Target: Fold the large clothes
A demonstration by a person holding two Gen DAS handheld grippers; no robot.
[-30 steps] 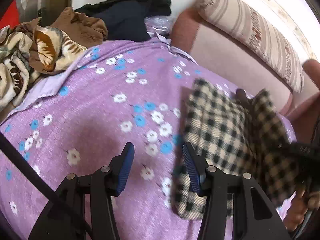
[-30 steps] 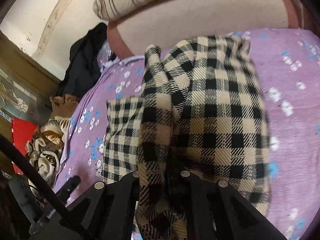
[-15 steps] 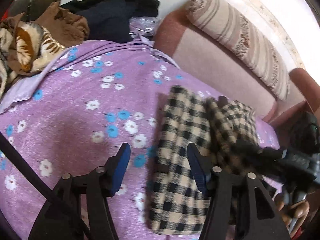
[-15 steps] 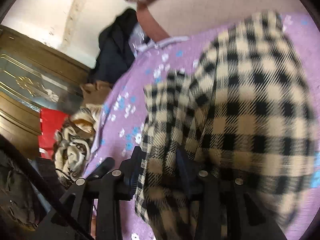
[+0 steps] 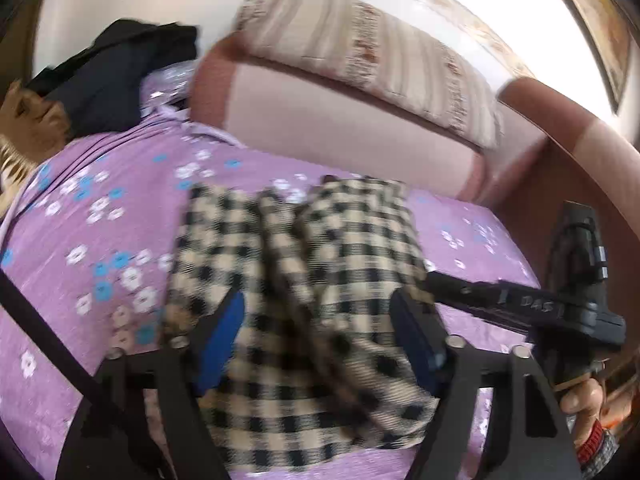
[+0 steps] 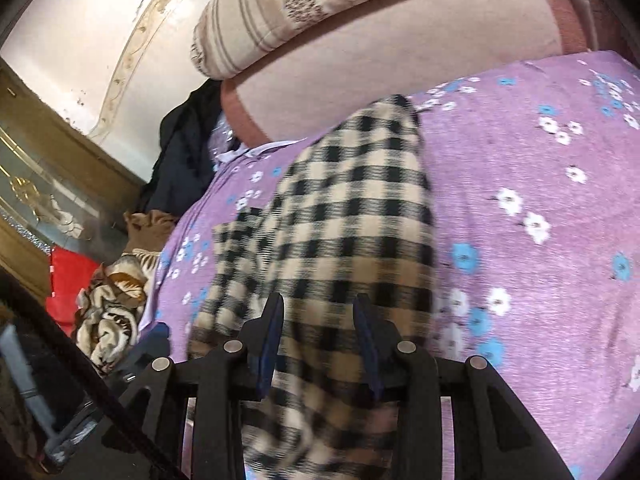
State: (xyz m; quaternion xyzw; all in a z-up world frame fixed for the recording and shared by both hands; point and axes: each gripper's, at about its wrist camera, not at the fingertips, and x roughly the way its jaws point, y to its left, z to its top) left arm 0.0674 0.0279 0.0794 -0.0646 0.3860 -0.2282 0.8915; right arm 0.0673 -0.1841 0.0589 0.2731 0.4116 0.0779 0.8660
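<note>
— Where's the checked garment [image 5: 304, 280] relative to the pink sofa back [image 5: 340, 128]?

— On the purple floral sheet [image 5: 100, 240] just before it, long axis running toward the sofa back.

— Claws?

— Left gripper [image 5: 318, 322]: jaws opening, cloth between them, pads seemingly clear. Right gripper [image 6: 318, 338]: part-open, cloth between the jaws, no pinch evident. I judge both equally near, straddling the garment's near end.

A home, a lived-in bedroom or sitting room: a purple flowered sheet [image 5: 100, 216] covers a bed or couch with a pink padded backrest [image 5: 340, 128] and a striped bolster [image 5: 360, 52]. Dark clothes [image 5: 112, 72] and a patterned blanket [image 6: 112, 304] lie heaped beside a gilt-trimmed wooden cabinet [image 6: 36, 184].
</note>
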